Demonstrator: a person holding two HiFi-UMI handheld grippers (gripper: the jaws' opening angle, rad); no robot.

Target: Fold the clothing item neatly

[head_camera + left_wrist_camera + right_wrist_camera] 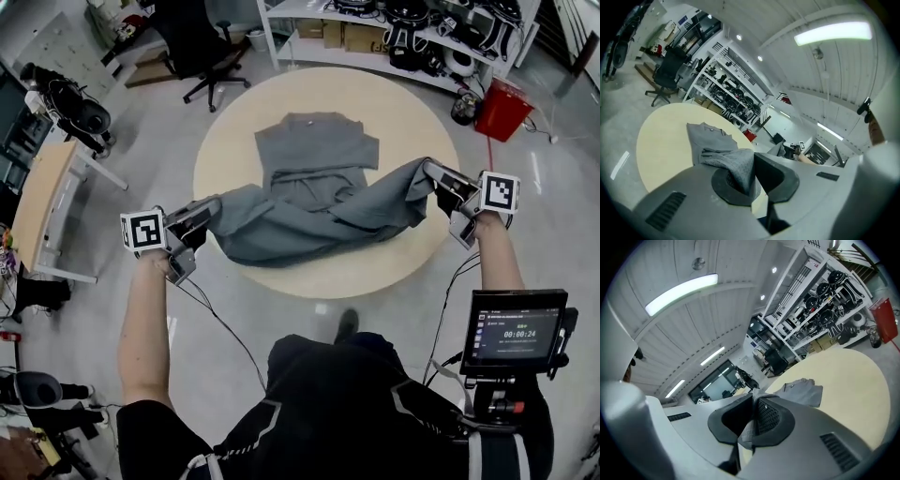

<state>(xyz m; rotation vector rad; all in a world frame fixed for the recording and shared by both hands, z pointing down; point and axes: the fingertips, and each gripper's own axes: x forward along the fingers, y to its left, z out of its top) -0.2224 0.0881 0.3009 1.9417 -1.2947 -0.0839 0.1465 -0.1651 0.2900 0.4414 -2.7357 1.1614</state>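
A grey shirt [314, 178] lies on the round pale table [234, 150], its collar end flat at the far side and its near edge lifted off the top. My left gripper [208, 214] is shut on the near left corner of the cloth. My right gripper [429, 174] is shut on the near right corner. The fabric hangs stretched between them over the table's near edge. In the left gripper view grey knit cloth [740, 166] is pinched between the jaws. A thin fold of the shirt [752, 427] is clamped in the right gripper view too.
A black office chair [202, 47] stands behind the table. White shelving [394, 37] with dark gear lines the far wall, and a red bin [502, 108] sits at its right. A wooden desk [42, 202] is at the left. Cables trail across the floor [225, 328].
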